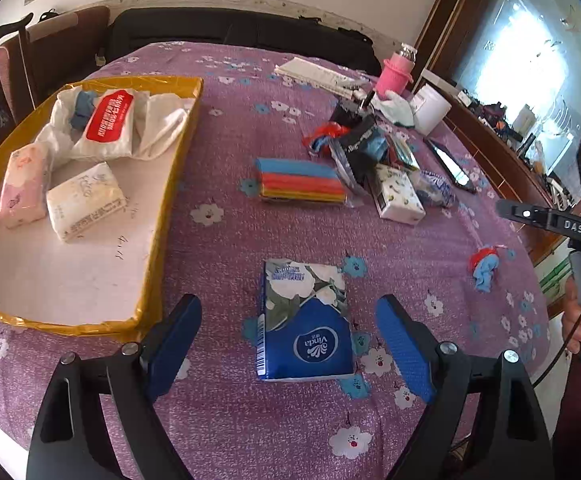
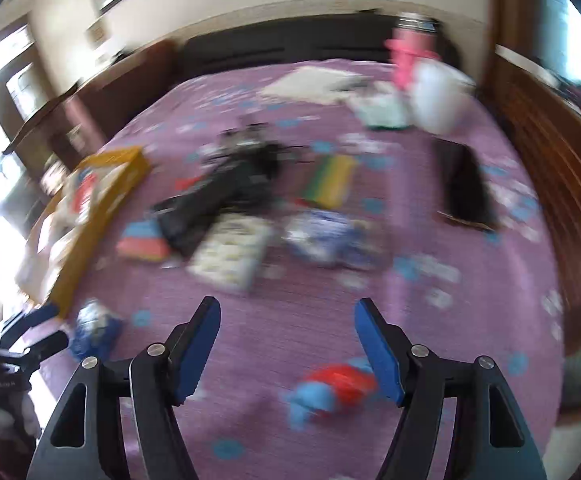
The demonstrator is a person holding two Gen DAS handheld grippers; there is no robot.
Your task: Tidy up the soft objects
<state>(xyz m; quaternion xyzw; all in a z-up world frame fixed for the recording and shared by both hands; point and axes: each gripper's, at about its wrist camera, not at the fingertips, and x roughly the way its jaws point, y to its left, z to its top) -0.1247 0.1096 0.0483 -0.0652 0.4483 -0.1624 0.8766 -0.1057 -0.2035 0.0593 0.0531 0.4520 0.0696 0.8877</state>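
So my left gripper [image 1: 288, 344] is spread wide with nothing in it, hanging right over the blue Vinda tissue pack [image 1: 304, 320], which lies flat on the purple tablecloth [image 1: 218, 272] between the two pads. Lined up that way I'd guess it's a straight drop-and-squeeze along the pack's short side.

The yellow-rimmed tray [image 1: 170, 184] sits just to the left, already holding a wet-wipes pack [image 1: 108, 118] and two small tissue packs, so that's clearly where the soft stuff goes.

The right wrist view is badly smeared, but the right gripper [image 2: 286, 350] is also spread apart and empty, with a red-and-blue cloth wad [image 2: 330, 390] on the cloth just ahead of its pads. Probably that one's my next pick. The pile of mixed items [image 1: 370, 160] mid-table still needs sorting.
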